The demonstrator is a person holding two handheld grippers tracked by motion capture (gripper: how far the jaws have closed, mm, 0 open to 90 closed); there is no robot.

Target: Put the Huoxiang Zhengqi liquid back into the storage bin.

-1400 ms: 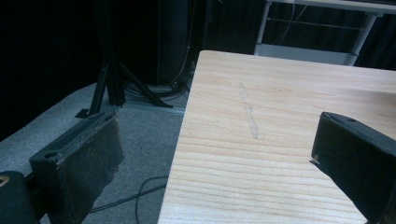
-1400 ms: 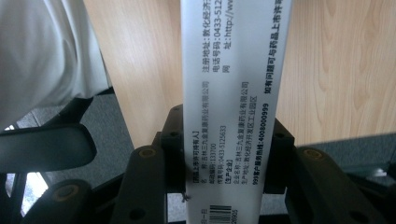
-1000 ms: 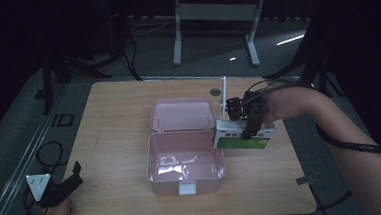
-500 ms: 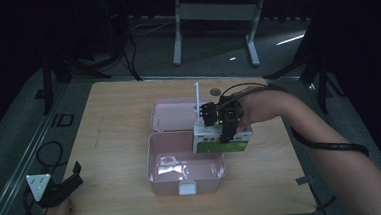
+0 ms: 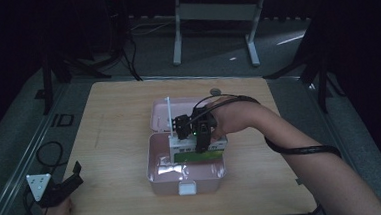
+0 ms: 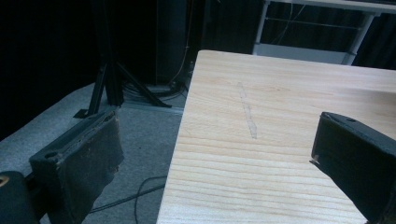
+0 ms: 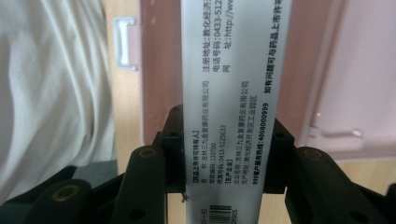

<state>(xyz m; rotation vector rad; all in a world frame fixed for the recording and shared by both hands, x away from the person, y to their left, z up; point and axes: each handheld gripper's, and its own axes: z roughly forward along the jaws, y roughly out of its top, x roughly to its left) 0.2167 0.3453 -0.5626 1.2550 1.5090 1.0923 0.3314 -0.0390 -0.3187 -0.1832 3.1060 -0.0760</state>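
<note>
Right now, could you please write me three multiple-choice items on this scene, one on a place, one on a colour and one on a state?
1. Where is the carton?
A. Over the open case
B. On the floor
C. At the table's far left corner

2. What colour is the case?
A. Blue
B. Pink
C. Black

3. How is the right tool?
A. Open and empty
B. Shut on a cable
C. Shut on the carton

Answers:
1 A: the high view shows the carton above the case's near half.
2 B: both halves of the case look pink in the high view.
3 C: the right gripper view shows both jaws pressed against the carton's sides.
</note>
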